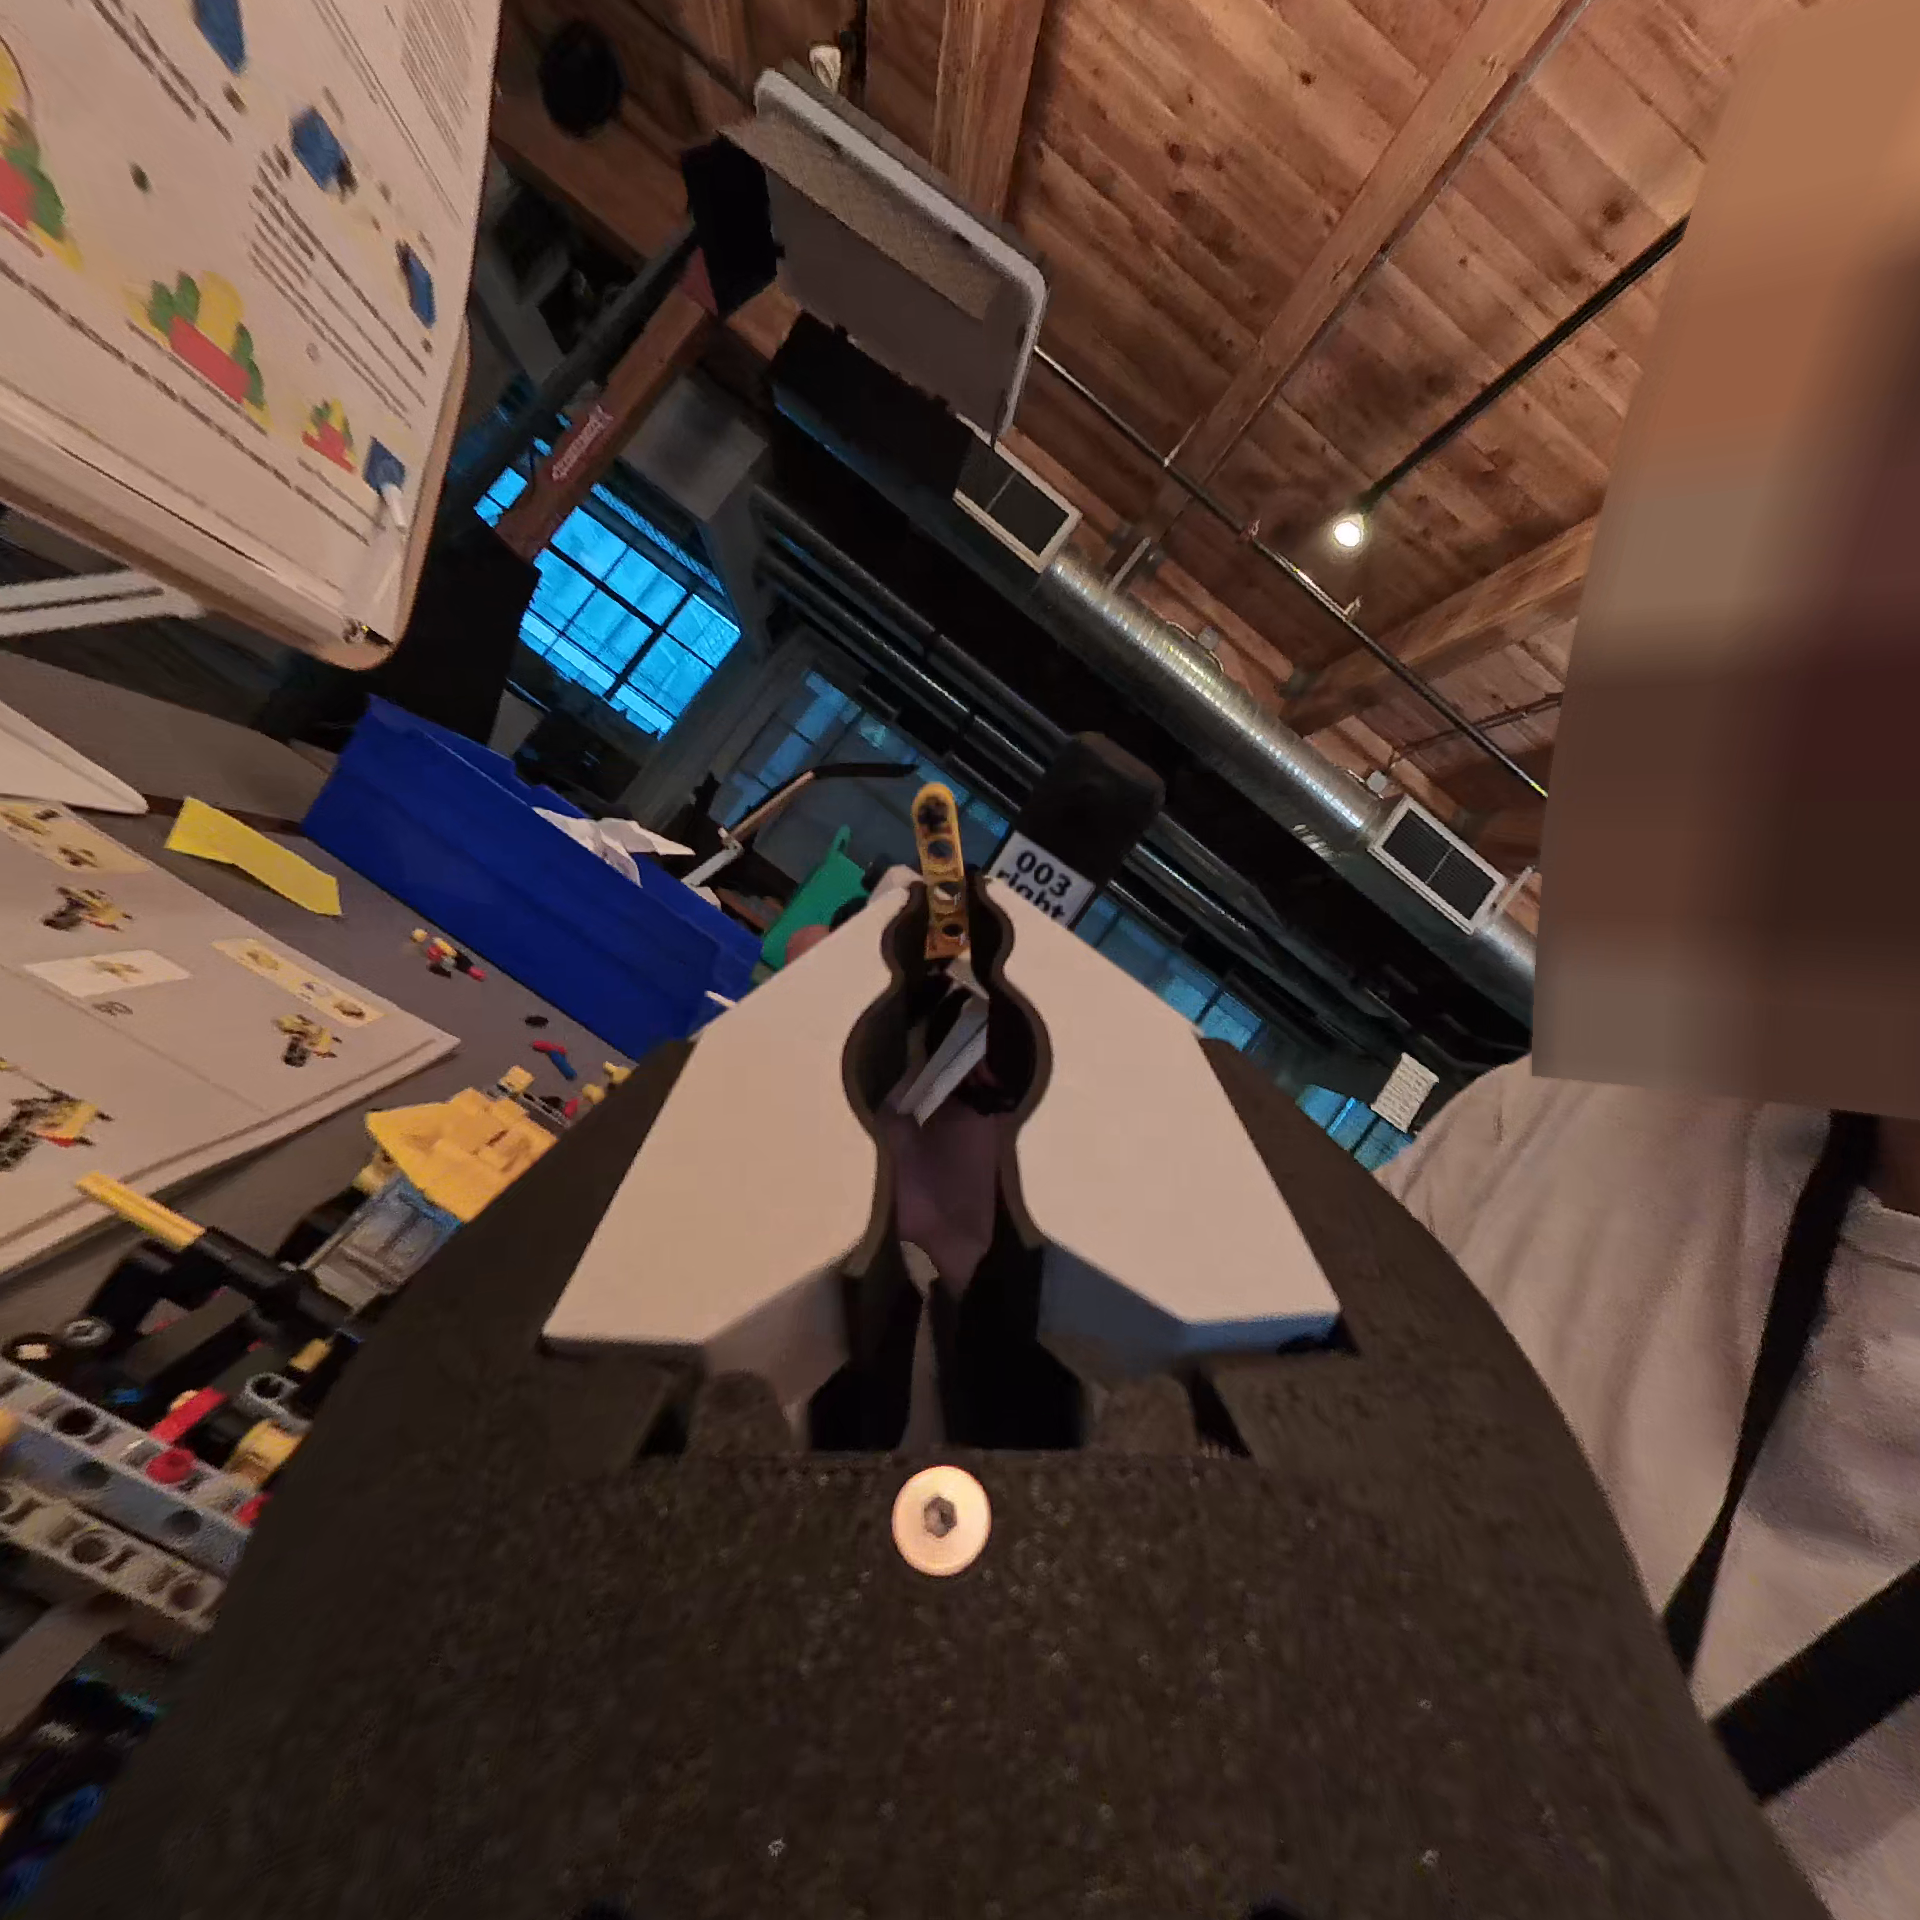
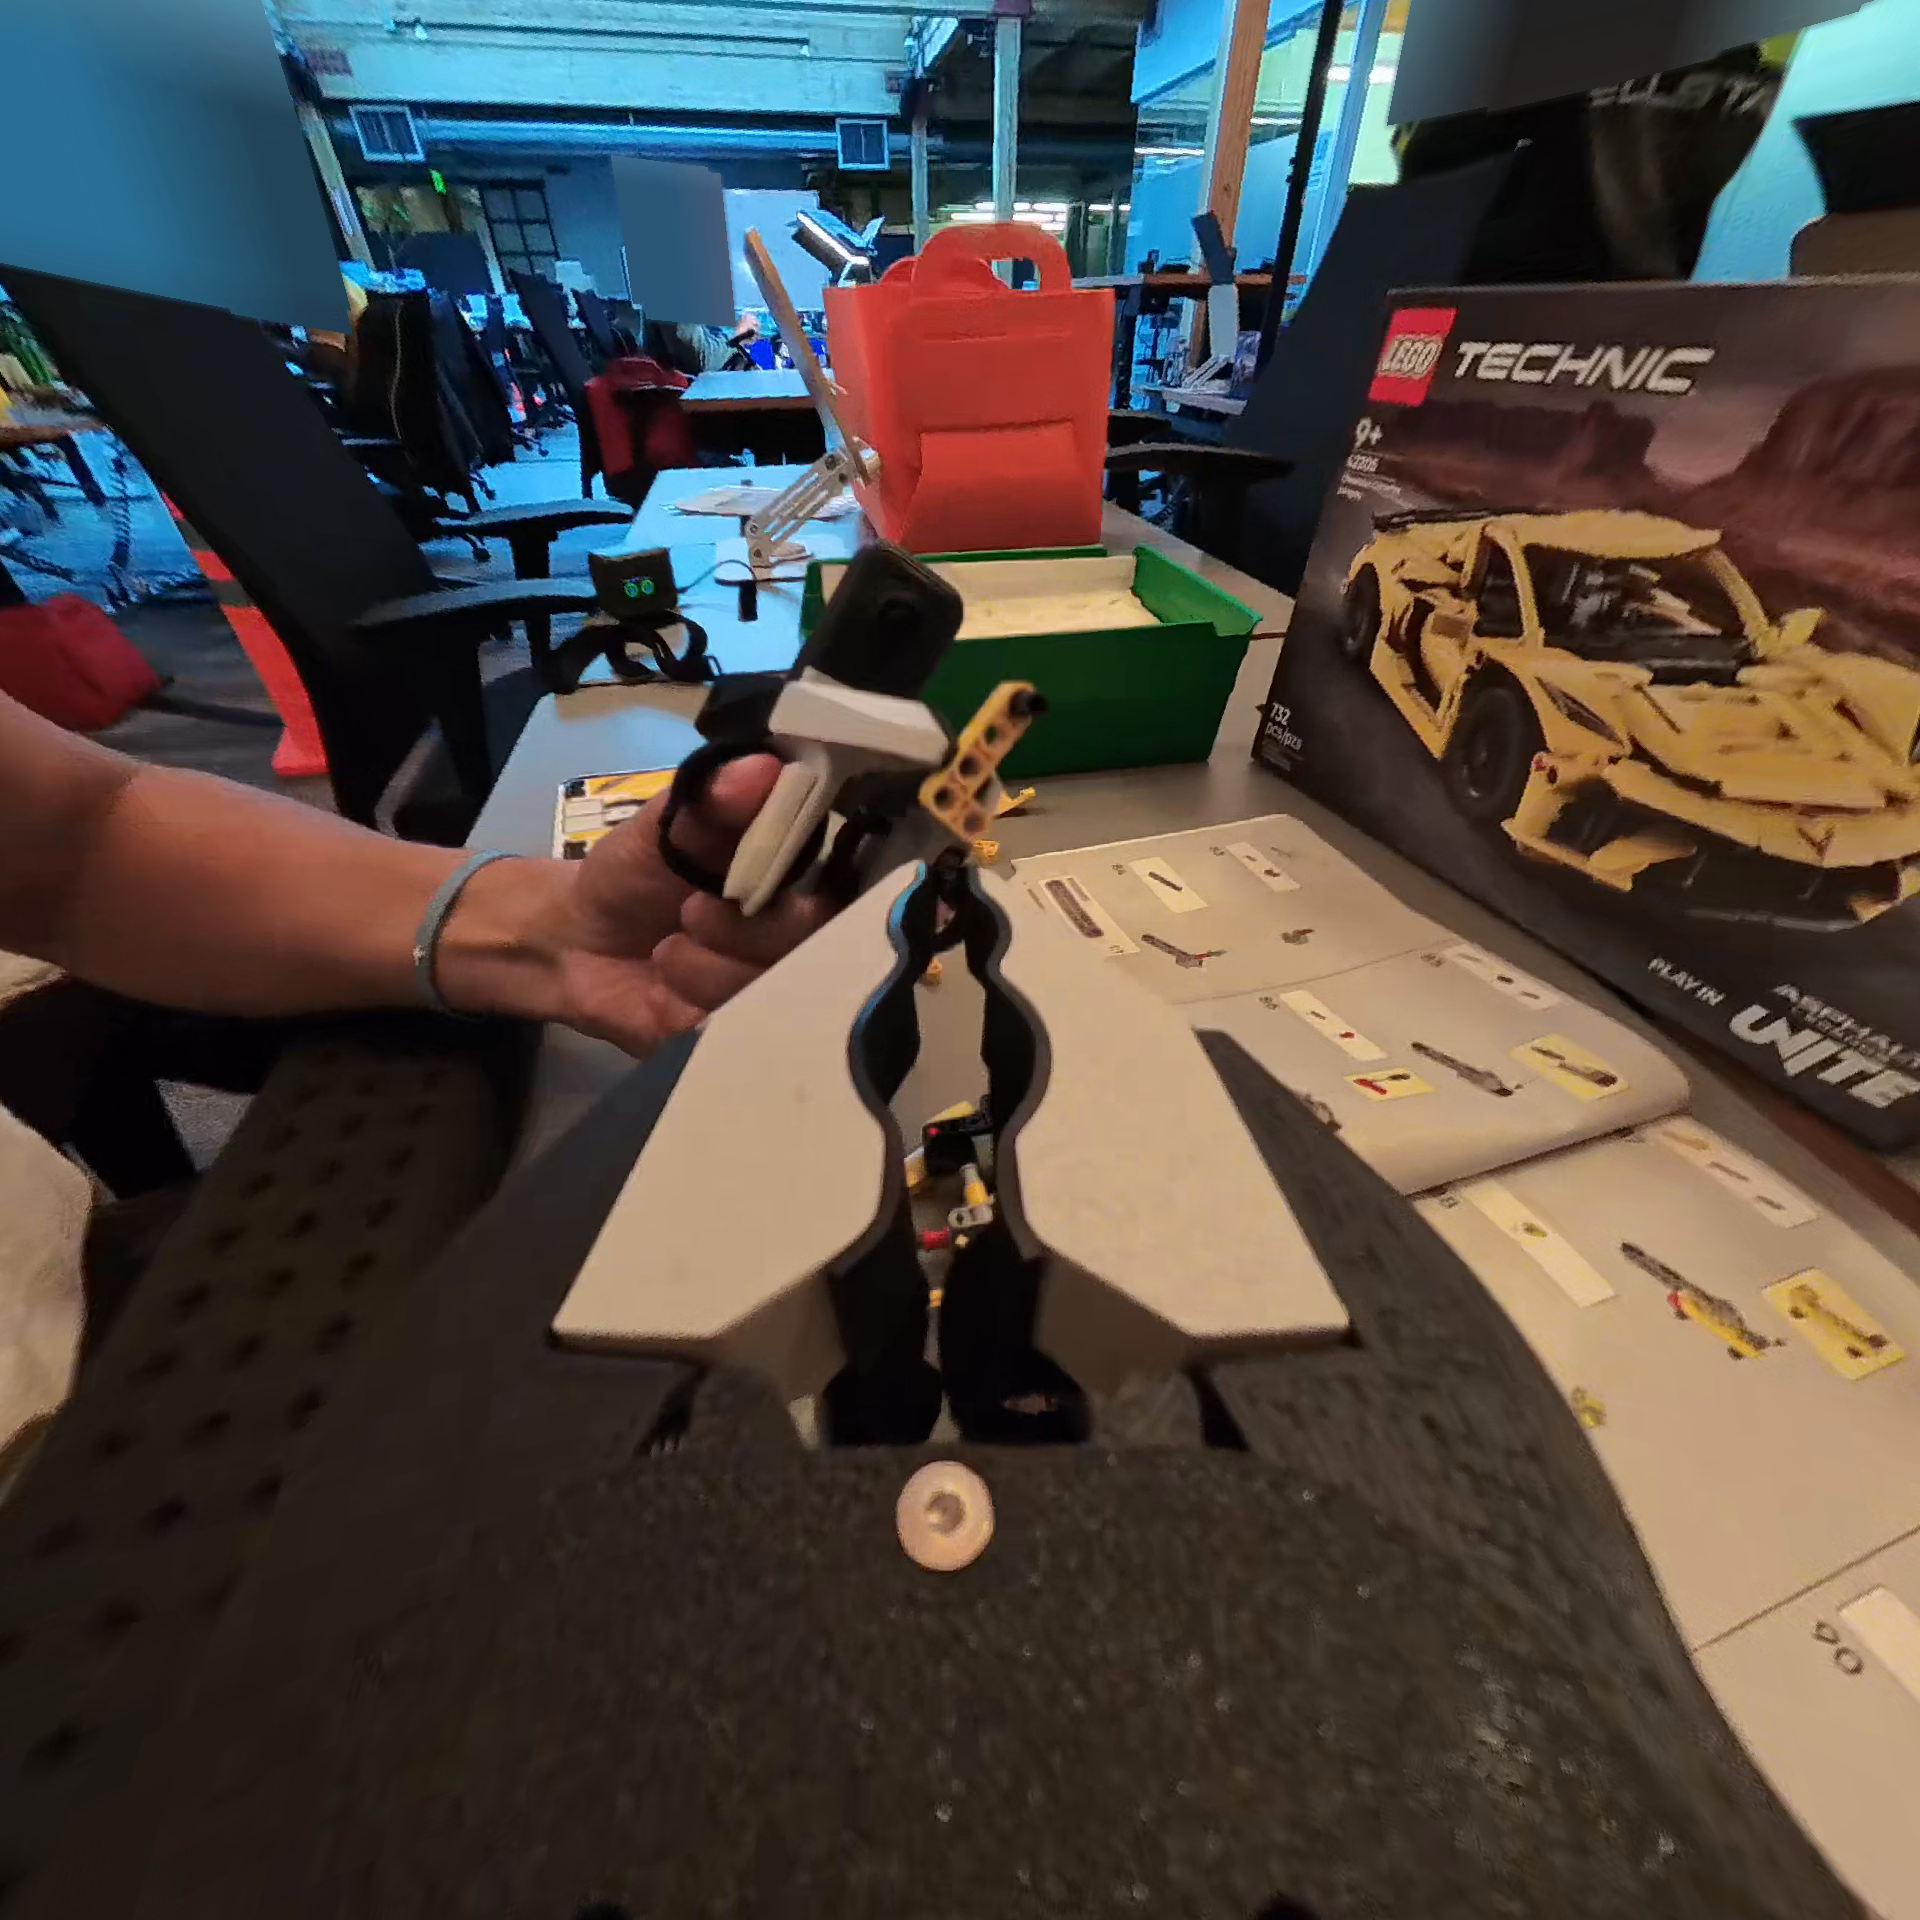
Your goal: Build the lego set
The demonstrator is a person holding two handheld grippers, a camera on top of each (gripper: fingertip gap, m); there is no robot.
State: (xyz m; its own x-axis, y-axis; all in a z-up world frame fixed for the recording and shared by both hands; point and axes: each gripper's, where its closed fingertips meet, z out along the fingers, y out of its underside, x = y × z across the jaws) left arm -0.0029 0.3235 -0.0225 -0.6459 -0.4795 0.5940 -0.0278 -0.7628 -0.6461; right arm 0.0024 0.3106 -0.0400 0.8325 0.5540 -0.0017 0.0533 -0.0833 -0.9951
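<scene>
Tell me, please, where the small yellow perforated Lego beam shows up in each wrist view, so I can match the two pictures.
Left wrist view: the small yellow perforated Lego beam stands just above centre, clamped at the left claw tips.
Right wrist view: the same beam sits above centre, tilted, in the left claw held by the hand.
Shared landmark: the open instruction booklet on the table.
</scene>
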